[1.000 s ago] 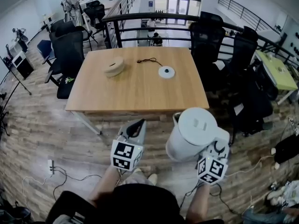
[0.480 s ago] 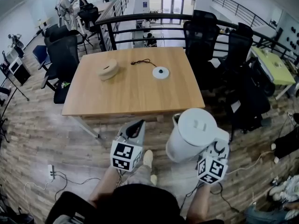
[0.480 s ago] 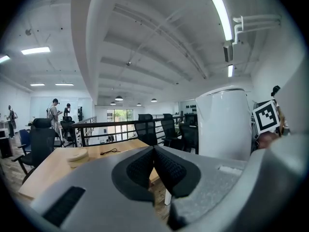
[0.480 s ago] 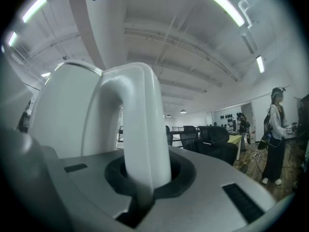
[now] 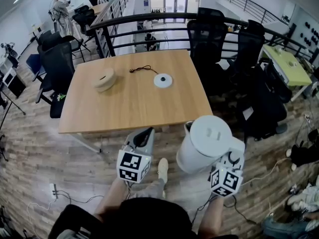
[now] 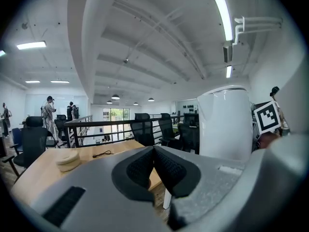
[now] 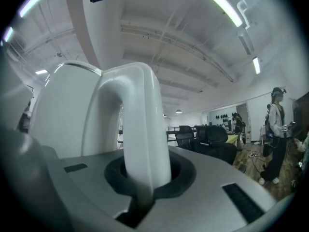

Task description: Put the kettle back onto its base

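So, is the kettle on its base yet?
Off: the right gripper holds the kettle in front of the table; its base lies bare on it.

I have open table (image 5: 134, 108) in front of the base (image 5: 163, 80); a tan disc (image 5: 104, 78) sits well left, cord (image 5: 142, 69) behind, chairs (image 5: 207, 39) beyond.

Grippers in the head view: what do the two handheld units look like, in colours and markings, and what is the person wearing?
The left gripper and right gripper look alike: light grey wedge-shaped shells, each carrying a white cube printed with black square markers. The left gripper view shows black, finely textured pads set in a dark recess. The person wears a black top.
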Action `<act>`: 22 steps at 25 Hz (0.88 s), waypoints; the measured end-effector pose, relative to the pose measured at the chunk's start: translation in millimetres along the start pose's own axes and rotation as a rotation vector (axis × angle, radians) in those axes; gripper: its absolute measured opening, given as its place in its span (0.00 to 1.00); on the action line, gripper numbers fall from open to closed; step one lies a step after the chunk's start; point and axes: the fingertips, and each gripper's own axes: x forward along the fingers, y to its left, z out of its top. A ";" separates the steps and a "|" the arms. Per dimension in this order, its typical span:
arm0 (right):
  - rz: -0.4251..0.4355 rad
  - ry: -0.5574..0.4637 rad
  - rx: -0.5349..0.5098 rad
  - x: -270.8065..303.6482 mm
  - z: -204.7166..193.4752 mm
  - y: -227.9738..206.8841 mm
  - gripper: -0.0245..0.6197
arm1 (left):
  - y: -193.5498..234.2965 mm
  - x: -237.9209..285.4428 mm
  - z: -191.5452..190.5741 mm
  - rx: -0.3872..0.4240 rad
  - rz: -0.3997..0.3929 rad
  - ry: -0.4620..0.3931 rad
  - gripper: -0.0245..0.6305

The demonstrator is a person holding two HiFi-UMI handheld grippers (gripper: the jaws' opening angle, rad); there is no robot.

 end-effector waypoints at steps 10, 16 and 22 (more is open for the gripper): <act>0.000 0.001 0.008 92.6 -2.8 -2.3 0.06 | 33.3 89.1 13.8 -0.005 -0.005 0.012 0.04; 0.003 0.006 -0.003 151.1 -6.1 -0.5 0.06 | 56.4 142.5 19.6 -0.014 -0.006 0.033 0.04; 0.014 0.010 -0.008 208.3 -15.6 1.0 0.07 | 78.3 193.3 19.7 -0.028 -0.003 0.059 0.04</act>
